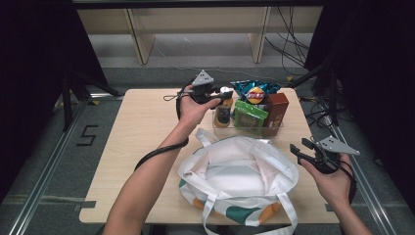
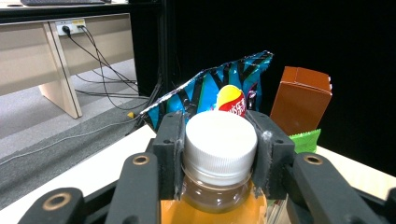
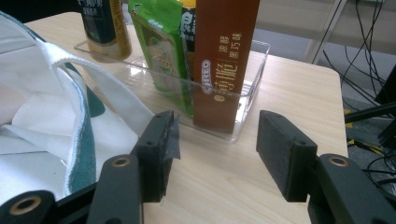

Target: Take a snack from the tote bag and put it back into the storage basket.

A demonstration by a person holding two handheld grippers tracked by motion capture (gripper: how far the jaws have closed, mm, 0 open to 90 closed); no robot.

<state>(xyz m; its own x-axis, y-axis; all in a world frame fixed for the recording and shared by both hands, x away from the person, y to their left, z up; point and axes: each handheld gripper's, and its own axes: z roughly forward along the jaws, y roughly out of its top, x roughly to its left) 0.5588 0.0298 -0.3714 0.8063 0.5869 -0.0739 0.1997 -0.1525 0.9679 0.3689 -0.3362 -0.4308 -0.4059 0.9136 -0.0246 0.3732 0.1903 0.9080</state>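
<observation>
White tote bag (image 1: 238, 176) lying open between both grippers. Clear bin (image 3: 252, 60) just ahead of spread, empty right gripper (image 3: 215, 149), brown box (image 3: 224, 60) upright inside. Left gripper (image 2: 219, 154) clamped on bottle (image 2: 219, 186), pads against its white cap (image 2: 220, 140).

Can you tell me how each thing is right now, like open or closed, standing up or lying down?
Left gripper: shut on the bottle cap.
Right gripper: open, nothing held.
Bottle: upright, capped.
Tote bag: open, on the table.
Clear tray: holding snacks.
Chip bag: sealed, upright.
Brown box: standing, closed.
Green packet: upright.
</observation>
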